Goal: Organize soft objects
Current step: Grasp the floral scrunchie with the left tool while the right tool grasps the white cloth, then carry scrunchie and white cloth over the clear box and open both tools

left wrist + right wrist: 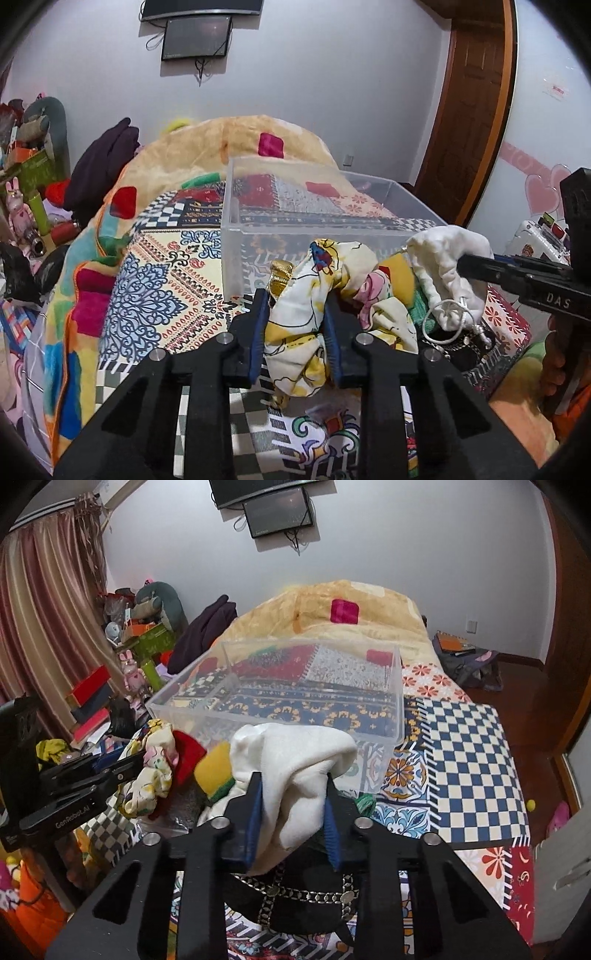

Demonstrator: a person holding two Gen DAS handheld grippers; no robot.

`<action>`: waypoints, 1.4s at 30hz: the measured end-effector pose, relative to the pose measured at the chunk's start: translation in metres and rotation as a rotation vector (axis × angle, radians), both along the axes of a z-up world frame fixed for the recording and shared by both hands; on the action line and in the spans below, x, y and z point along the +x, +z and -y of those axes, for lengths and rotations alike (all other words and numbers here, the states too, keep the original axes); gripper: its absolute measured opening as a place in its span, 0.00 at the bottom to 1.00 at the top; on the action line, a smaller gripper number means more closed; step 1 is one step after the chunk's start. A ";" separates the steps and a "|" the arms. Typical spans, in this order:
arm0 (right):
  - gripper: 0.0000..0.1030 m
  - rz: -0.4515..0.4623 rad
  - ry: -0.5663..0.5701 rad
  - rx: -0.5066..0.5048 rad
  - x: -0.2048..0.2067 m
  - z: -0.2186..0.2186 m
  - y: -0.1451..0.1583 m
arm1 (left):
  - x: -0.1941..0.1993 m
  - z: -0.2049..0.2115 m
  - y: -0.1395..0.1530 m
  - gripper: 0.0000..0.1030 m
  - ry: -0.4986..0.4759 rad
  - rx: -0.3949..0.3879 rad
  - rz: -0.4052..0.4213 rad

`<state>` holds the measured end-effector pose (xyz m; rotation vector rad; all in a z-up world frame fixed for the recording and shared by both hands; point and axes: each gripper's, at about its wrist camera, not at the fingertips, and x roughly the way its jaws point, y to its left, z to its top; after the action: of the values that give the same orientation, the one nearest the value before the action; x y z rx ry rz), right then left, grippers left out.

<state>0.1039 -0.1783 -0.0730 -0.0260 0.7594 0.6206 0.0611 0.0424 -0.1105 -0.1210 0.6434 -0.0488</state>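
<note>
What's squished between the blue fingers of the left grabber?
A floral cloth, white and yellow, is pinched between the left gripper fingers. The left wrist view shows it best. Beside it, the right gripper holds a white pouch.

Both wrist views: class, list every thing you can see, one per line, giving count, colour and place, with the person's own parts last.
Plastic box: one, clear, on the bed beyond the grippers; nothing inside it.
Floral cloth: one, cream and yellow, in the left gripper.
Drawstring bag: one, white, in the right gripper.
Sponge: one, yellow with green edge, between cloth and bag.
Black item with chain trim: one, under the bag.
Bedspread: one, patchwork patterns, covering the bed.
Blanket: one, tan, far end.
Screen: one, black, on the wall.
Left gripper: black, shut on cloth.
Right gripper: black, shut on bag.
</note>
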 end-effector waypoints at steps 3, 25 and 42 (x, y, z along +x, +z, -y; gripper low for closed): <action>0.21 0.023 -0.007 0.008 -0.001 0.002 0.007 | -0.003 -0.001 0.004 0.27 0.002 0.020 0.009; 0.20 0.092 0.022 0.047 -0.015 0.004 0.025 | -0.016 0.002 0.017 0.18 -0.031 0.017 0.018; 0.21 0.044 0.142 -0.023 -0.014 -0.033 0.001 | 0.006 0.016 0.000 0.40 -0.055 0.051 -0.018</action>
<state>0.0897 -0.1453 -0.0720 -0.1156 0.7258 0.7436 0.0673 0.0259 -0.1106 -0.0545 0.6652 -0.0842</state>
